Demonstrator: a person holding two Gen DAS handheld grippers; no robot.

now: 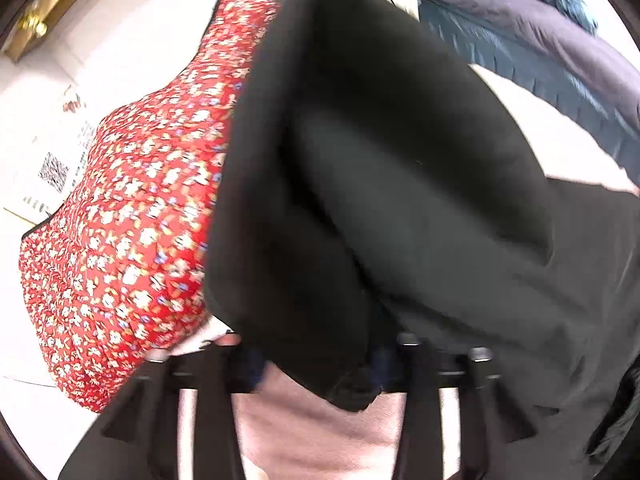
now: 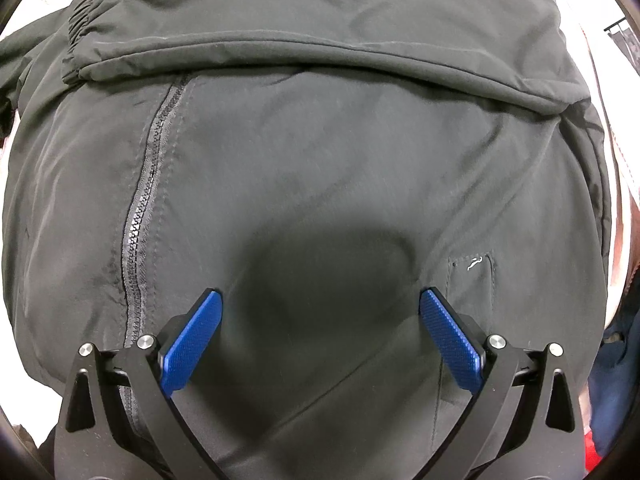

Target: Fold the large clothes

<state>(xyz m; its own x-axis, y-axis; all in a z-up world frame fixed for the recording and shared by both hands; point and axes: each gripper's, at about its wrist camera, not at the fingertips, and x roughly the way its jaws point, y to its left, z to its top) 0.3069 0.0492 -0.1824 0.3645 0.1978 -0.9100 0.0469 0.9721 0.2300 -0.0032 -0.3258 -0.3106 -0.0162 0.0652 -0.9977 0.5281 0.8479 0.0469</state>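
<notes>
A dark grey-black jacket [image 2: 320, 160] fills the right wrist view, lying flat with its zipper [image 2: 138, 216] running down the left and a folded part across the top. My right gripper [image 2: 320, 308] is open, its blue pads [image 2: 192, 344] spread just above the jacket fabric, holding nothing. In the left wrist view a fold of the same black jacket [image 1: 360, 200] hangs between the fingers of my left gripper [image 1: 320, 364], which is shut on it; the pads are mostly hidden by cloth and the view is blurred.
A red floral garment [image 1: 132, 240] lies left of the jacket on the white table [image 1: 40, 300]. A teal and purple garment [image 1: 540, 48] lies at the far right. A paper with a QR code [image 1: 52, 172] sits at the left.
</notes>
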